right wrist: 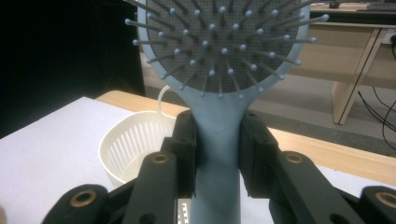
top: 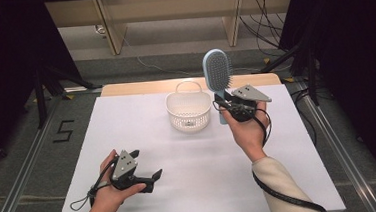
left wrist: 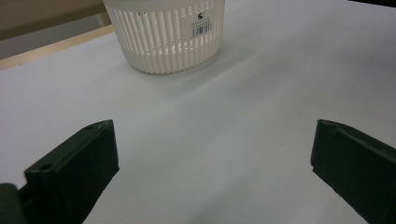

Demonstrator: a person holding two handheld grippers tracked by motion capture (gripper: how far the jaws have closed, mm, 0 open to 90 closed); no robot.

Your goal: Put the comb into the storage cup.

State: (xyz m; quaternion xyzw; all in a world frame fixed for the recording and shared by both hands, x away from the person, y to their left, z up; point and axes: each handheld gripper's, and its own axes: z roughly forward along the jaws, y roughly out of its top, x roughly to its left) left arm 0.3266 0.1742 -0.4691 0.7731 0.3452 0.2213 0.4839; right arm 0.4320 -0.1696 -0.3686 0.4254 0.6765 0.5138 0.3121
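Observation:
A light blue hairbrush (top: pixel 217 74) stands upright in the air, bristle head up, to the right of a white slotted basket (top: pixel 189 111). My right gripper (top: pixel 228 105) is shut on the hairbrush's handle (right wrist: pixel 218 140), with both black jaws pressed against it; the basket (right wrist: pixel 128 144) sits below and to the left. My left gripper (top: pixel 147 164) rests low over the white table near its front left, open with nothing between its jaws. In the left gripper view the basket (left wrist: pixel 166 35) stands ahead on the table, well beyond the spread jaws.
The white table top (top: pixel 143 134) is bare around the basket. A wooden strip (top: pixel 124 89) runs along its far edge, with wooden furniture legs and cables on the floor behind. Metal rails flank the table on both sides.

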